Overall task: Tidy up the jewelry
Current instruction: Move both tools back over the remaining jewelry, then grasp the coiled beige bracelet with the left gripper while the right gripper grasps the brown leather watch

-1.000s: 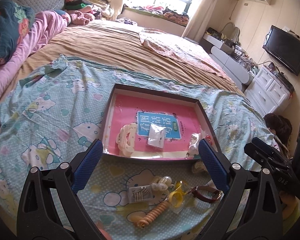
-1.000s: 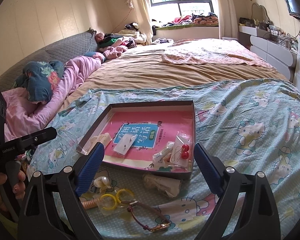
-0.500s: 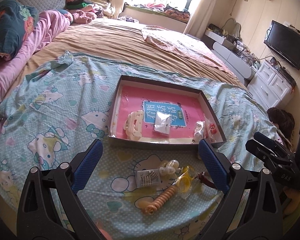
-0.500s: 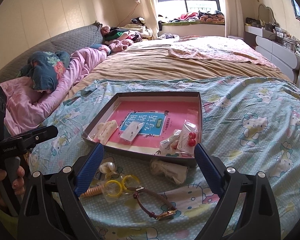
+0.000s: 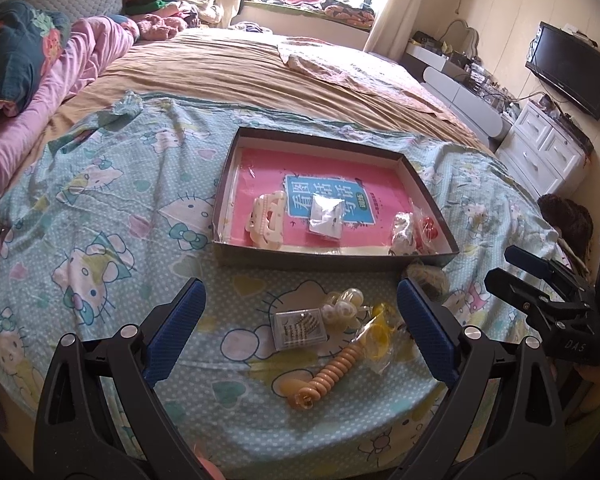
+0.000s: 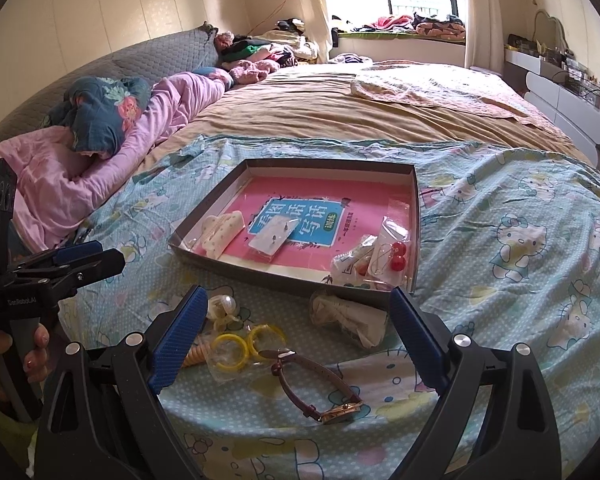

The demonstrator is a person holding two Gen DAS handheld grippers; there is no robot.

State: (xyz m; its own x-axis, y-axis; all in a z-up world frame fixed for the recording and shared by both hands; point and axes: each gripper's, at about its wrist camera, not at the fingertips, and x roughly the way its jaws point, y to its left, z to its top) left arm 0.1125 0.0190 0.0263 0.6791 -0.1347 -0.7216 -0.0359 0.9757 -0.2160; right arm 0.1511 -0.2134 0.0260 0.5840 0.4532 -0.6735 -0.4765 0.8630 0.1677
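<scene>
While both grippers hover over the foot of a bed (image 5: 260, 76), their fingers are spread wide and grasp nothing. The left gripper (image 5: 300, 320) and the right gripper (image 6: 296, 334) both face a shallow dark tray (image 5: 332, 258) lying on a cartoon-cat sheet (image 5: 100, 216). Some jewelry is already in the tray: a cream hair claw (image 5: 269, 220), a small white packet (image 5: 327, 216), and bagged red-bead earrings (image 6: 396, 256) at its near right corner.

The rest lies loose on the sheet just in front of the tray. There is a clear box (image 5: 300, 327), a cluster of pearly beads (image 5: 342, 306), yellow rings (image 6: 231, 350) in crinkly plastic, a ribbed peach-coloured clip (image 5: 332, 376), a crumpled pouch (image 6: 348, 318), and a watch (image 6: 320, 384) with a maroon strap nearest the right gripper.

Everything here is probably very light. The watch strap looks limp, so its case would dangle; pinching across the gold-coloured case, or the strap just beside it, seems safest. The plastic bags appear slippery and may slide between the pads, so a bunched fold is the better hold. The box looks stiff and should take a pinch across its flat sides. The soft bedding will likely give under any downward push.
</scene>
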